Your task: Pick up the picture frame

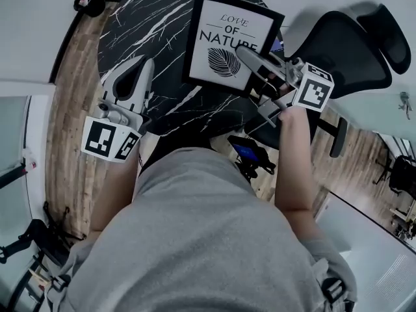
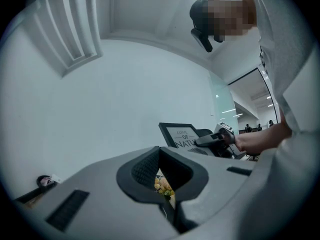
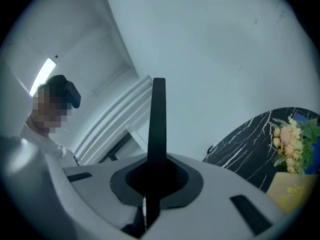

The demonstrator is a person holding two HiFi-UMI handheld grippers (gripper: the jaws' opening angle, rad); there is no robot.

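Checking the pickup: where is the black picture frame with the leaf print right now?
In the head view the black picture frame is at upper centre over the black marble table, its right edge clamped in the right gripper.

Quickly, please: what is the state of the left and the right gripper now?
Left gripper: closed, holding nothing.
Right gripper: closed on the edge of the frame.
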